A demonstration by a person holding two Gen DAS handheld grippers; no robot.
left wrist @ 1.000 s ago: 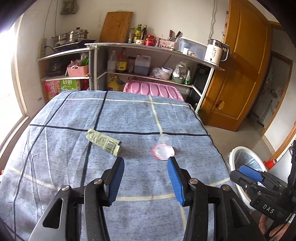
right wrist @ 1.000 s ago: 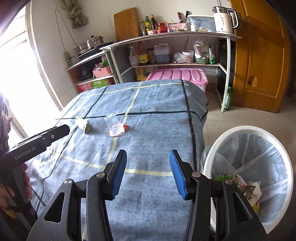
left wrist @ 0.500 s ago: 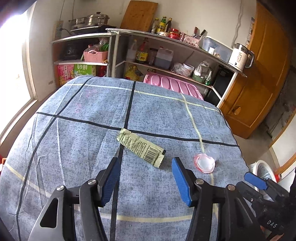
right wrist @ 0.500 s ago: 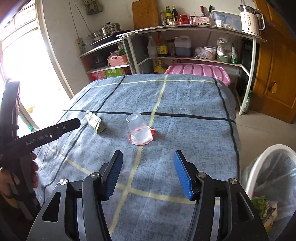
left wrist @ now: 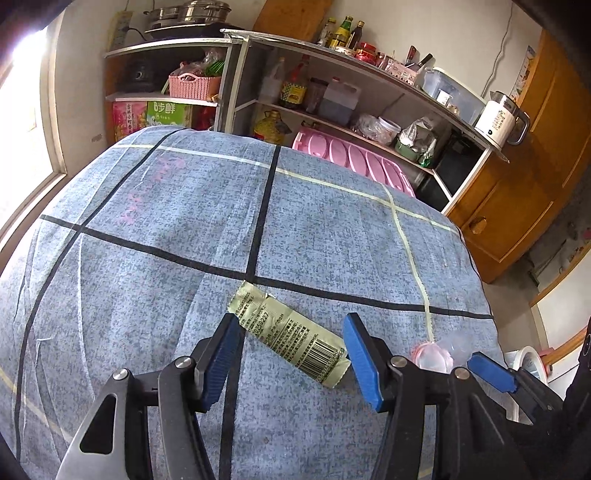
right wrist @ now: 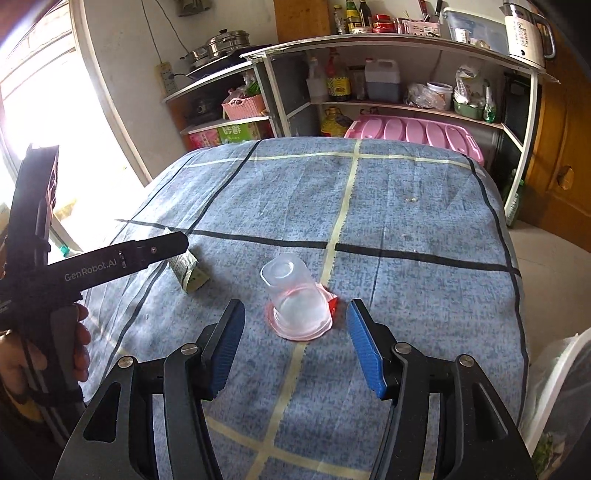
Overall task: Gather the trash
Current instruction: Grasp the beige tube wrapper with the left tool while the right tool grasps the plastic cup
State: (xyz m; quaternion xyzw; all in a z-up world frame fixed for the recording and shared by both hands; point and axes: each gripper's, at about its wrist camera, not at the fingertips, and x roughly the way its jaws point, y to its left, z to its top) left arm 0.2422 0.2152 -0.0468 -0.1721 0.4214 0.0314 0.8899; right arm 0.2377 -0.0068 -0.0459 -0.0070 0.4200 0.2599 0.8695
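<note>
— Blue checked cloth covers the table (left wrist: 155, 266); what lies nearest the left gripper (left wrist: 291, 354)?
— A yellow-green wrapper (left wrist: 291, 332) with a barcode lies flat between its fingers (left wrist: 221, 354), which stand spread and unclenched; neither pad presses on it.
— And the right gripper (right wrist: 295, 347)?
— Its fingers (right wrist: 364, 350) are parted too, gripping nothing. A clear plastic cup (right wrist: 295, 299) sits upside down on the cloth just beyond the tips, a pink lid (right wrist: 299, 330) under it. Both sets of jaws have just been opening.
— Farther off?
— A white bin (right wrist: 554, 387) stands past the table's right edge. Behind are a pink tub (right wrist: 413, 134), shelves (right wrist: 388, 107) of bottles and a kettle (right wrist: 524, 35).
</note>
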